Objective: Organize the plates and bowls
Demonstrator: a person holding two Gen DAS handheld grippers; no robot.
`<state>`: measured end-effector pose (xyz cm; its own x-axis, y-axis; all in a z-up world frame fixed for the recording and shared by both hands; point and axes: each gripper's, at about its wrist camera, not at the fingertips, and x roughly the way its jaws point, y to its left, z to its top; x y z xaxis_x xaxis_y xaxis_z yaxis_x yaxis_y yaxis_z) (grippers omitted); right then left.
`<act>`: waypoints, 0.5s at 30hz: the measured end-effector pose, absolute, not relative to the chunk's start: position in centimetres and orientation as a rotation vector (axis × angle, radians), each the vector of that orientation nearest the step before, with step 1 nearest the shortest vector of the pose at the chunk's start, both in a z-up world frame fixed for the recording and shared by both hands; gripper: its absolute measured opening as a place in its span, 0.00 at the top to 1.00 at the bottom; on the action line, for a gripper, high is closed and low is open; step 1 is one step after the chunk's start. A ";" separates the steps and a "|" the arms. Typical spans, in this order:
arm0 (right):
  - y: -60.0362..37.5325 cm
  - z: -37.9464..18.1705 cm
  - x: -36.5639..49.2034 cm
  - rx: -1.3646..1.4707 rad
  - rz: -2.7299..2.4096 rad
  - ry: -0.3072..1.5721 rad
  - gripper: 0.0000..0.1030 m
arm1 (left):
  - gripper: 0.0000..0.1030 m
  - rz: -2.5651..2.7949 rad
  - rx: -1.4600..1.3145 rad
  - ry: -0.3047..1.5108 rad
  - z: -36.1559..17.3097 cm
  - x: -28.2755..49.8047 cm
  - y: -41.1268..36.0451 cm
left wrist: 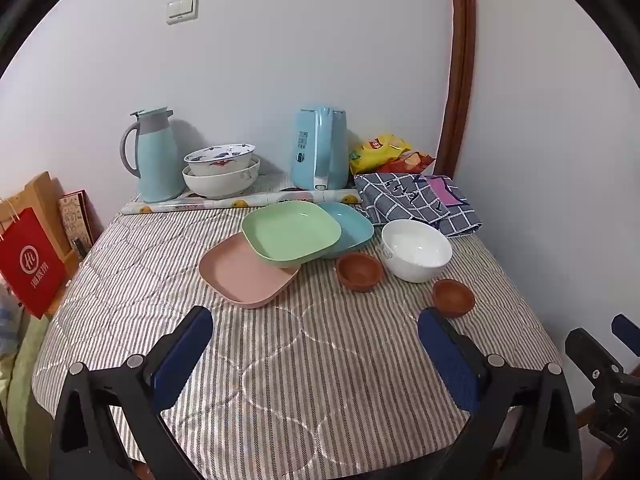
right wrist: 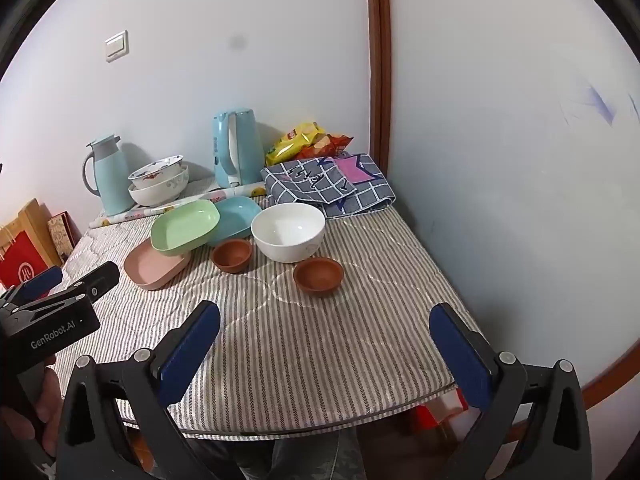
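Three square plates overlap mid-table: a green plate rests on a pink plate and a blue plate. To their right stand a white bowl and two small brown bowls. My left gripper hovers open over the near cloth, short of the plates. My right gripper is open too, near the table's front edge, with nothing between its fingers.
Two stacked patterned bowls, a teal thermos jug, a blue kettle, snack bags and a folded checked cloth line the back by the wall. Paper bags stand left of the striped tablecloth.
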<state>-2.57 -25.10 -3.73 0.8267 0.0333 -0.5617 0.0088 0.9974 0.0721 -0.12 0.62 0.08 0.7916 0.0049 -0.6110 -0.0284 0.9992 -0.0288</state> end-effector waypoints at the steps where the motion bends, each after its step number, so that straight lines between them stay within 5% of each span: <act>1: -25.0 -3.7 -2.5 0.073 0.013 0.598 0.00 | 0.00 0.019 -0.036 0.658 0.1 -0.1 0.6; 15: -25.4 -3.7 -2.4 0.083 0.016 0.590 0.00 | 0.00 0.027 -0.040 0.653 0.1 -0.2 0.8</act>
